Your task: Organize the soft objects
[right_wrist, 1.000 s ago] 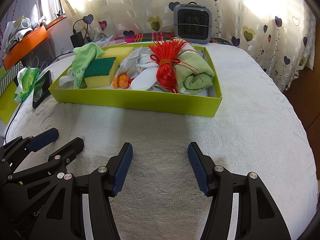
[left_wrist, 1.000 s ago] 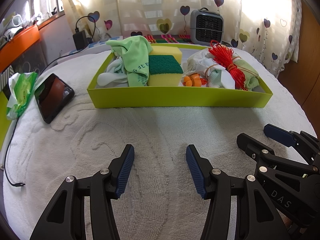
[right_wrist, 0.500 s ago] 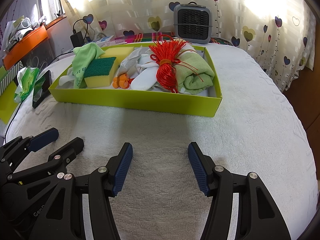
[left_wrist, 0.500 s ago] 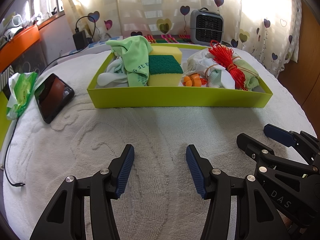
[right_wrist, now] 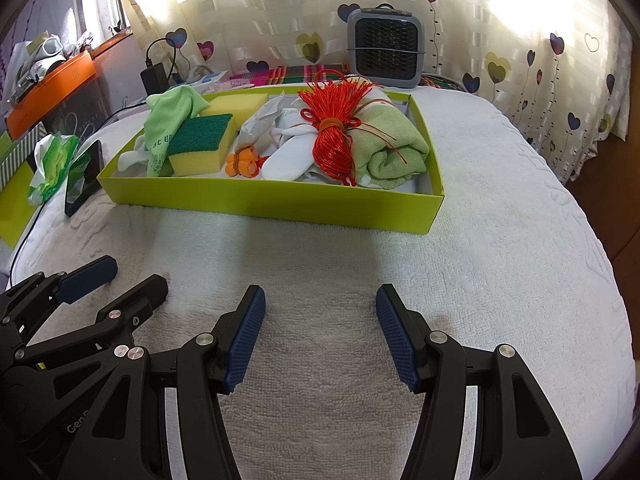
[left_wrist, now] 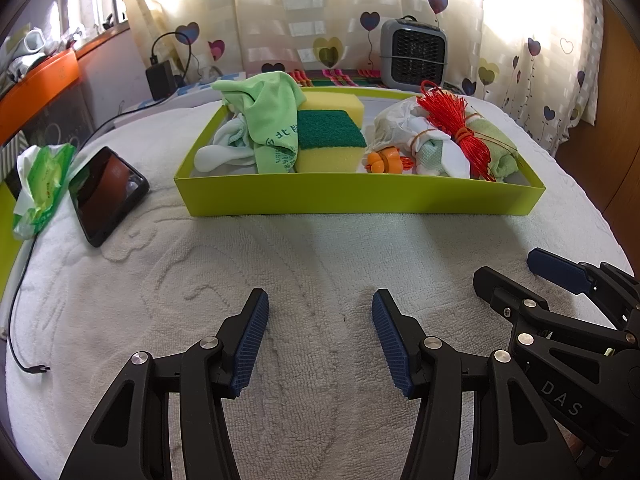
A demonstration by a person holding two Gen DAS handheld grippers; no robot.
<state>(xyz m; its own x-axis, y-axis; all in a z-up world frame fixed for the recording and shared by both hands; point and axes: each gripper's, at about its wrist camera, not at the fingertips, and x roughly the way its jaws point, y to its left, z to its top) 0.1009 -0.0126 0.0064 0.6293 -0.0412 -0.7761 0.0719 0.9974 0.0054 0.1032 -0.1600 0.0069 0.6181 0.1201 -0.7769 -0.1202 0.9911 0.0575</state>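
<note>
2 grippers, left [left_wrist: 320,338] and right [right_wrist: 320,334], stay spread and empty at bottom centre; nothing has shifted, cloth [left_wrist: 272,120] and sponge [left_wrist: 328,136] already in the box [left_wrist: 360,196].

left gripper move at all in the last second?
No. In the left wrist view the green tray and the phone sit at the same spots in frame as a second ago, and the open left gripper rests over the same towel patch.

Nothing has shifted — tray [left_wrist: 360,200], its contents, each hand-held gripper [left_wrist: 318,336] [right_wrist: 318,332] — all unmoved.
</note>
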